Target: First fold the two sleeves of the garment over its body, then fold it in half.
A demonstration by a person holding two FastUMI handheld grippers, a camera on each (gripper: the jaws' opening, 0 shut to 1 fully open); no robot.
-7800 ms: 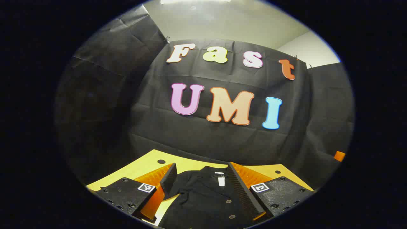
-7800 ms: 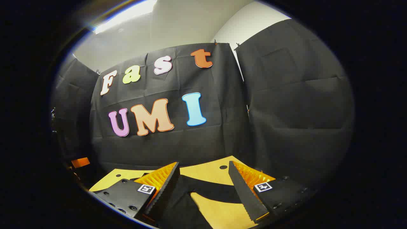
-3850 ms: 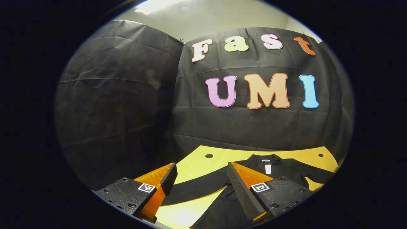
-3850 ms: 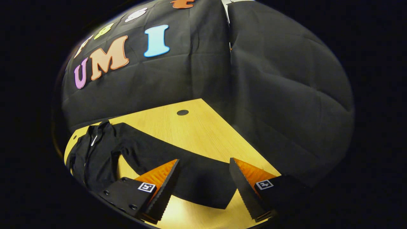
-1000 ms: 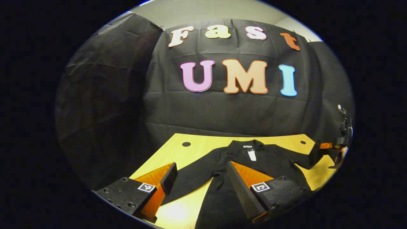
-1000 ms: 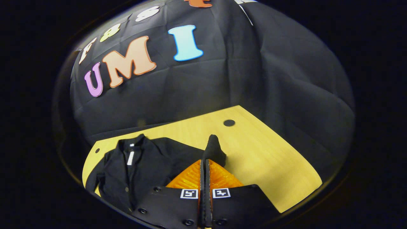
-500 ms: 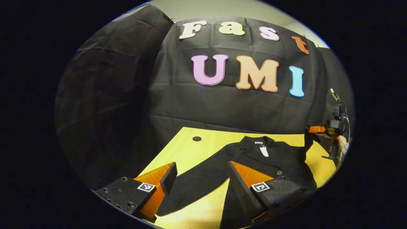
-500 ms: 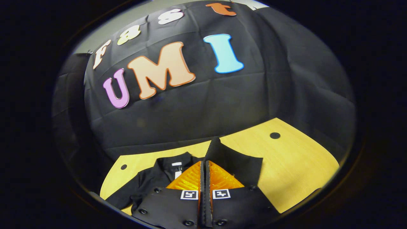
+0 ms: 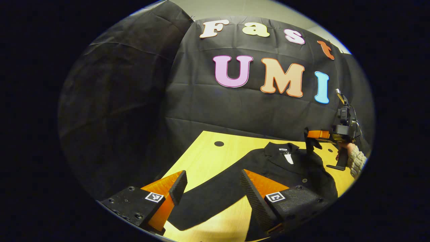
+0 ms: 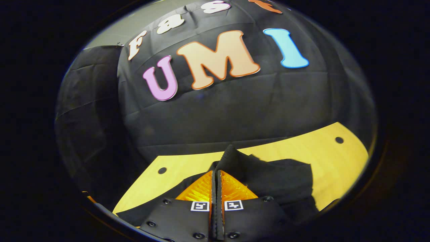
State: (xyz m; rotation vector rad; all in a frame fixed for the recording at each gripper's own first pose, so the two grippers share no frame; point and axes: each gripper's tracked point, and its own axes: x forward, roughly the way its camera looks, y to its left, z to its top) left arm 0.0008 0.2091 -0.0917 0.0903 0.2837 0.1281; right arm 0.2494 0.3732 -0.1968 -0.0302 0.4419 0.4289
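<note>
A black buttoned garment [image 9: 282,168] lies flat on the yellow table [image 9: 201,158], its collar and white tag [image 9: 288,158] toward the far wall. Its left sleeve [image 9: 208,198] stretches out across the table, and my left gripper [image 9: 211,188] hovers open with that sleeve's cuff end between its fingers. My right gripper [image 10: 215,174] is shut on the right sleeve [image 10: 231,155] and holds it raised over the garment's body [image 10: 282,179]. In the left gripper view the right gripper [image 9: 317,134] is at the far right, with the sleeve hanging from it and a hand [image 9: 352,158] behind it.
The black cloth wall closes in the table's far side and both ends. Small dark holes [image 9: 219,144] [image 10: 339,140] mark the tabletop near its far corners. Bare wood [image 10: 336,161] lies to the right of the garment in the right gripper view.
My right gripper, shut on the right sleeve, has lifted it and carried it inward over the garment's body. My left gripper stays open and has come closer over the left sleeve.
</note>
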